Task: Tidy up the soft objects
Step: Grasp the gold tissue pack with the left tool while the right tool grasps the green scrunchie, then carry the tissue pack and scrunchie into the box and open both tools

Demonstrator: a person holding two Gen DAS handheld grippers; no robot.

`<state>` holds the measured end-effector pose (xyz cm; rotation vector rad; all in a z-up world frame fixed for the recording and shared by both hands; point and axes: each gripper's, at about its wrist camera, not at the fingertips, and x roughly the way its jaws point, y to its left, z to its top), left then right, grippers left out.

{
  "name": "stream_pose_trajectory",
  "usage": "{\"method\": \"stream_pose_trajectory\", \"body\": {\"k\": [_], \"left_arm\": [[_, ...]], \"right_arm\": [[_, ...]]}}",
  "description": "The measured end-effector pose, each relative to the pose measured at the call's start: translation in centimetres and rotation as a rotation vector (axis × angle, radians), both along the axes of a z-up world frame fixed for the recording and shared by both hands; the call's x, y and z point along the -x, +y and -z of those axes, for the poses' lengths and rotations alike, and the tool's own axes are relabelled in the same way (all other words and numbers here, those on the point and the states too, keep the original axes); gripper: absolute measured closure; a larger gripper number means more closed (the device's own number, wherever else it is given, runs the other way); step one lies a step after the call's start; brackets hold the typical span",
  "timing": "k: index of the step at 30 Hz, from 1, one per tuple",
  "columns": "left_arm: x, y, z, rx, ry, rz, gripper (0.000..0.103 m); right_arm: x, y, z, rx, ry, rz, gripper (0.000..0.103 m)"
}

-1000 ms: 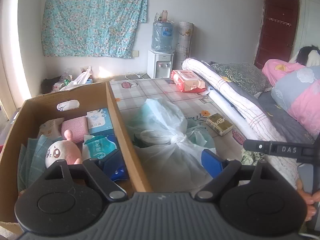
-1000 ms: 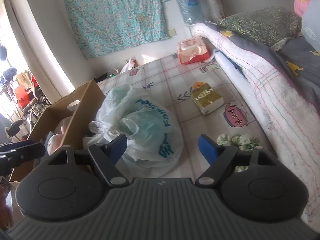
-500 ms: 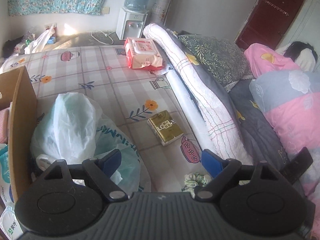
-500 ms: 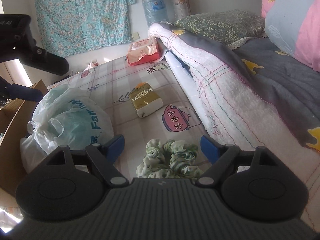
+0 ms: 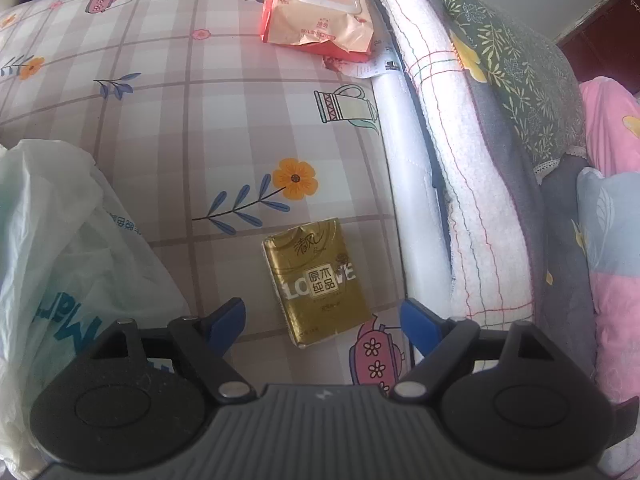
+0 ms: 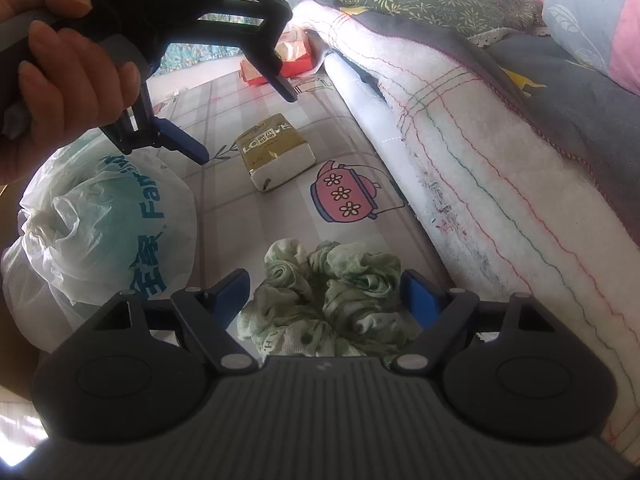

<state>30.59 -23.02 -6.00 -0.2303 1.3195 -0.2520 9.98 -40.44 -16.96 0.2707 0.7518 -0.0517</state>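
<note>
A gold tissue pack (image 5: 320, 280) lies on the patterned bed sheet (image 5: 200, 100). My left gripper (image 5: 320, 312) points down at it; its jaws are closing, the pack lies in the gap between them, and the pads are clear of it. In the right wrist view the left gripper (image 6: 245, 126) hovers above the tissue pack (image 6: 276, 148), held by a hand (image 6: 60, 60). A green scrunchie (image 6: 332, 292) sits between the blue fingers of my right gripper (image 6: 324, 284), which is open and low over the sheet.
A knotted white plastic bag (image 5: 60, 260) bulges on the left, also the bag (image 6: 104, 216) in the right wrist view. A red pack of wet wipes (image 5: 320, 4) lies farther up the sheet. A rolled white blanket (image 6: 480, 160) and bedding bound the right side.
The left gripper swung right from the cardboard box, past the plastic bag, and tipped down over the tissue pack. The right gripper sank toward the scrunchie, which now lies between its fingers.
</note>
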Motion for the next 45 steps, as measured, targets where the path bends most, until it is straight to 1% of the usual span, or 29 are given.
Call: {"method": "stream_pose_trajectory", "body": {"k": [2, 5, 6, 7, 8, 10, 11, 13, 16, 17, 19, 22, 23, 28, 32, 35, 38, 41, 43, 45], "left_arm": [[-0.8, -0.6, 1.0, -0.010, 0.033, -0.021, 0.027], [-1.4, -0.9, 2.3, 0.000, 0.072, -0.041, 0.033], [-1.6, -0.8, 2.8, 0.004, 0.085, -0.056, 0.034], [-1.6, -0.8, 3.0, 0.010, 0.090, -0.067, 0.035], [-1.7, -0.7, 2.8, 0.023, 0.073, -0.076, 0.036], [-1.9, -0.7, 2.9, 0.025, 0.075, -0.074, 0.037], [-1.9, -0.6, 2.8, 0.025, 0.070, -0.079, 0.040], [-2.0, -0.4, 2.8, 0.025, 0.061, -0.088, 0.047], [-1.9, 0.0, 2.8, 0.040, 0.060, -0.100, 0.048], [-1.9, 0.1, 2.8, 0.046, 0.057, -0.105, 0.049], [-1.7, 0.2, 2.8, 0.053, 0.055, -0.110, 0.050], [-1.2, 0.5, 2.6, 0.072, 0.072, -0.106, 0.050], [-0.9, 0.6, 2.3, 0.085, 0.070, -0.099, 0.050], [0.4, 1.8, -0.4, 0.139, 0.040, -0.072, 0.050], [2.1, 3.6, -4.0, 0.175, -0.014, -0.040, 0.050], [3.8, 5.8, -7.1, 0.208, -0.064, -0.016, 0.050], [5.8, 8.7, -9.9, 0.244, -0.105, -0.010, 0.050], [8.2, 12.5, -12.8, 0.262, -0.172, -0.009, 0.050], [9.9, 15.3, -14.3, 0.270, -0.210, -0.022, 0.050], [11.7, 18.7, -15.5, 0.269, -0.248, -0.057, 0.050]], "right_arm": [[0.0, 0.0, 0.1, 0.013, -0.001, 0.005, 0.021], [-0.1, 0.0, 0.0, 0.023, -0.005, 0.011, 0.025], [0.0, 0.0, 0.0, 0.026, -0.006, 0.014, 0.027], [0.0, 0.1, 0.0, 0.030, -0.007, 0.015, 0.028], [0.1, 0.1, 0.1, 0.038, -0.011, 0.015, 0.029], [0.1, 0.3, 0.0, 0.050, -0.014, 0.015, 0.034], [0.2, 0.4, -0.1, 0.055, -0.016, 0.015, 0.036], [0.3, 0.5, -0.2, 0.061, -0.020, 0.014, 0.045], [0.6, 0.6, -0.3, 0.063, -0.025, 0.010, 0.055], [0.6, 0.7, -0.3, 0.065, -0.025, 0.007, 0.057], [0.7, 0.7, -0.5, 0.058, -0.024, 0.001, 0.065], [0.9, 0.8, -0.9, 0.052, -0.029, 0.001, 0.072], [1.0, 0.9, -1.0, 0.057, -0.032, 0.003, 0.073], [1.3, 0.8, -1.6, 0.051, -0.044, 0.020, 0.076], [2.2, 0.9, -2.5, 0.054, -0.070, 0.037, 0.076], [2.9, 0.9, -3.5, 0.050, -0.092, 0.041, 0.076], [3.7, 1.1, -4.8, 0.045, -0.121, 0.038, 0.076], [4.5, 1.5, -6.3, 0.030, -0.159, 0.023, 0.076], [4.9, 1.8, -7.4, 0.016, -0.185, 0.007, 0.076], [5.3, 2.2, -8.5, -0.003, -0.213, -0.018, 0.076]]}}
